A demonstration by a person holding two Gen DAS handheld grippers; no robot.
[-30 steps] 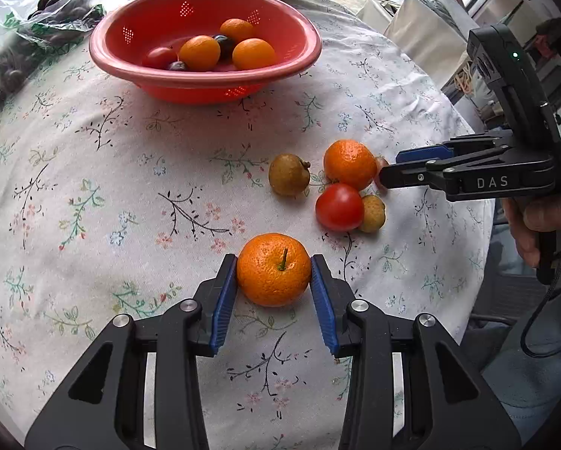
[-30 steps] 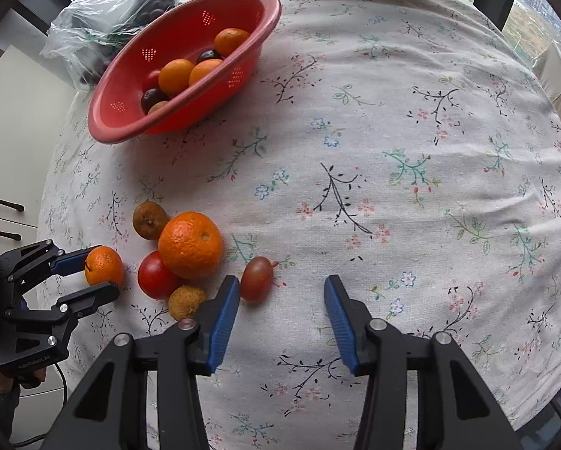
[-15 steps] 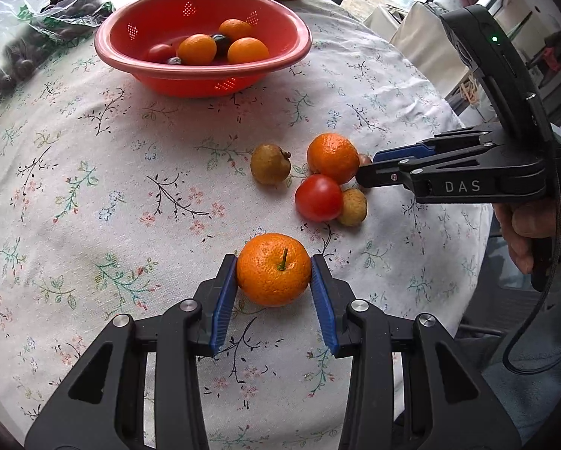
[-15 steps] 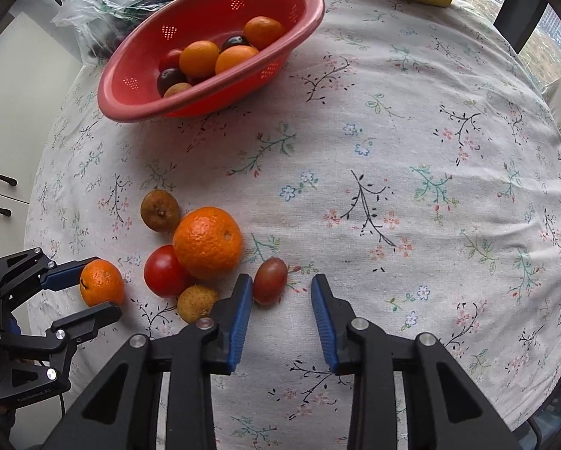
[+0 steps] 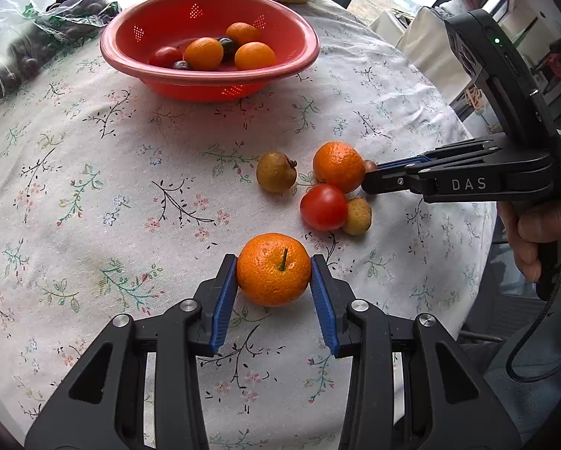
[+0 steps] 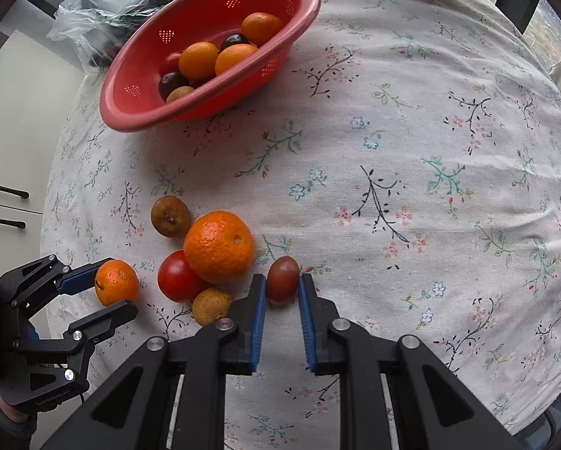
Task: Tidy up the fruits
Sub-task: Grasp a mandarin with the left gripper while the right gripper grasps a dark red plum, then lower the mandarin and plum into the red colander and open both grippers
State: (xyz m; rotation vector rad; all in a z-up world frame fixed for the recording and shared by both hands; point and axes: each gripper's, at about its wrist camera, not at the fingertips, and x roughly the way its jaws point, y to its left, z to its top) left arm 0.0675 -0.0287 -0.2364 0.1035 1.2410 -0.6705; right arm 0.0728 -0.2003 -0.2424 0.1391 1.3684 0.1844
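On the flowered tablecloth (image 6: 411, 120), I am clamping a small mandarin (image 5: 274, 269) across its middle in the left gripper (image 5: 274, 281) while the right gripper (image 6: 282, 292) is closing on a dark plum tomato (image 6: 282, 280) — pads at both its sides, contact looking complete. Both fruits are light and soft-skinned, I judge; the tomato is smooth, likely slippery, and bruises easily, so a gentle grip at the widest part suits. The red colander (image 6: 138, 120) — already holding fruit — is sitting well apart.
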